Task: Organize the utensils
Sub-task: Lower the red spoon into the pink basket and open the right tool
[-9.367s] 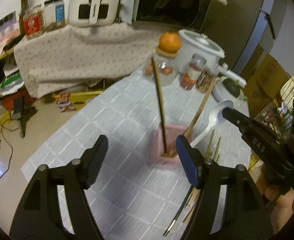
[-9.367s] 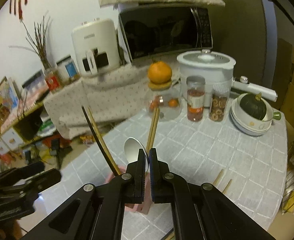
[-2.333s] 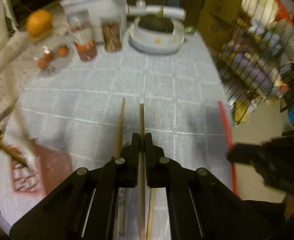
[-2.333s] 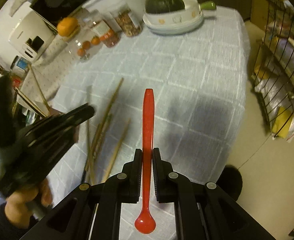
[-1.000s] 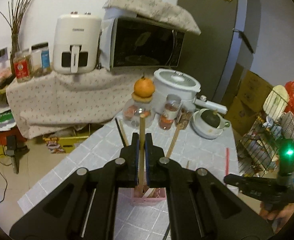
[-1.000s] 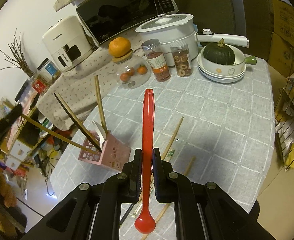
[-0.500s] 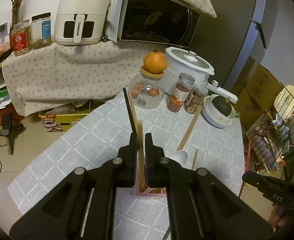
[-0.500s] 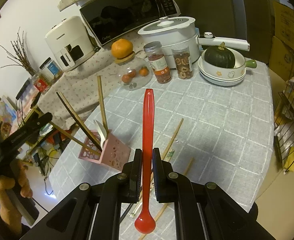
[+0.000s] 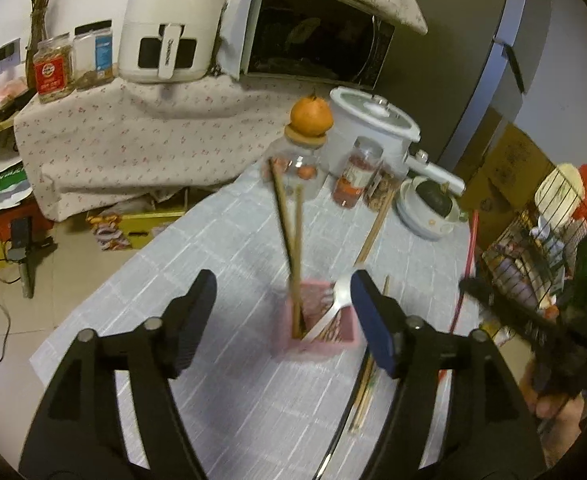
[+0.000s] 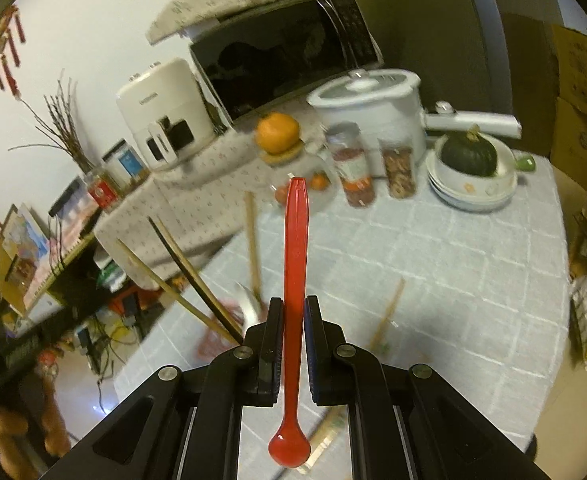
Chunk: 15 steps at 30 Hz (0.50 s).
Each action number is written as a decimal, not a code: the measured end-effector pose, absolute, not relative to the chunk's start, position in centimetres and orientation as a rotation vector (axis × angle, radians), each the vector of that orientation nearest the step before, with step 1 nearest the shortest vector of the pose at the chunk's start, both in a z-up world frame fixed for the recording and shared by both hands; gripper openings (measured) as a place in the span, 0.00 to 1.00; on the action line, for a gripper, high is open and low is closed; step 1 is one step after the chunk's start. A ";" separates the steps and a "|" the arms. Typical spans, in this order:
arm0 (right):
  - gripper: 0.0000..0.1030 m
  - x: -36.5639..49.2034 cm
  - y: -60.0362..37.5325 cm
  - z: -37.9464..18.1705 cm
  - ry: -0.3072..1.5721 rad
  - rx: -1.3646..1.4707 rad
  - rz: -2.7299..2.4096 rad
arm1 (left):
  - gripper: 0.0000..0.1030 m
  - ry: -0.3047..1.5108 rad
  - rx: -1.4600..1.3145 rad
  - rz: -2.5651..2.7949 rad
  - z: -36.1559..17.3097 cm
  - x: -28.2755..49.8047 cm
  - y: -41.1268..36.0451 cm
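- Left wrist view, upper left: jars (image 9: pixel 53 68) and an air fryer (image 9: pixel 171 24) stand on a cloth-covered shelf; a microwave (image 9: pixel 317 38) sits at upper centre.
- Low in the same view the left gripper (image 9: pixel 281 312) is spread wide and empty, one finger either side of the pink holder (image 9: pixel 319 320).
- The holder stands on the checked table (image 9: pixel 221 272) at centre frame; chopsticks (image 9: pixel 289 240) rise from it, tilted toward upper left, and a white spoon (image 9: pixel 333 308) leans toward the right finger.
- More chopsticks (image 9: pixel 363 392) lie flat on the table just right of the holder, partly hidden by the right finger.
- Behind the holder, upper centre: a glass jar (image 9: pixel 301 168) topped by an orange (image 9: pixel 311 116), two spice jars, a white pot (image 9: pixel 373 128) and a bowl (image 9: pixel 429 216) holding a squash.
- Right wrist view, centre: the right gripper (image 10: pixel 293 320) is clenched on a red spoon (image 10: pixel 295 248), handle pointing up-frame, bowl end at the bottom.
- The holder (image 10: pixel 221 320) shows blurred at left of centre, partly hidden behind this gripper.
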State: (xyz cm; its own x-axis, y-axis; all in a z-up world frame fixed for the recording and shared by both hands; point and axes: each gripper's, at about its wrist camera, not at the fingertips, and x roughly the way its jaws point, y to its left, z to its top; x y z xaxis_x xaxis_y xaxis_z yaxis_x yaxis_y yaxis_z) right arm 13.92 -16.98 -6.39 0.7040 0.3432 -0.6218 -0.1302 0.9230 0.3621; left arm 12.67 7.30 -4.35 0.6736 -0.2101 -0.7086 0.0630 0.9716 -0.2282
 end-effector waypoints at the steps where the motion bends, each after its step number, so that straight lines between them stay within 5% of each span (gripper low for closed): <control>1: 0.10 14.1 -16.1 -6.1 0.722 0.299 0.274 | 0.70 0.843 -0.186 -0.147 -4.7 12.6 7.6; 15: 0.10 16.2 -7.0 -5.3 0.451 0.172 0.218 | 0.71 1.048 -0.196 -0.026 -9.2 12.3 12.3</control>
State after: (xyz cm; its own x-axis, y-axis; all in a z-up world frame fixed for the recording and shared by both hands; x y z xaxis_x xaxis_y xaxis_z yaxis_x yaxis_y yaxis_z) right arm 16.22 -7.02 -5.29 0.8774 0.2457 -0.4121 -0.1697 0.9623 0.2125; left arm 12.32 12.29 -9.16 0.5010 -0.1146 -0.8578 -0.0718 0.9823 -0.1732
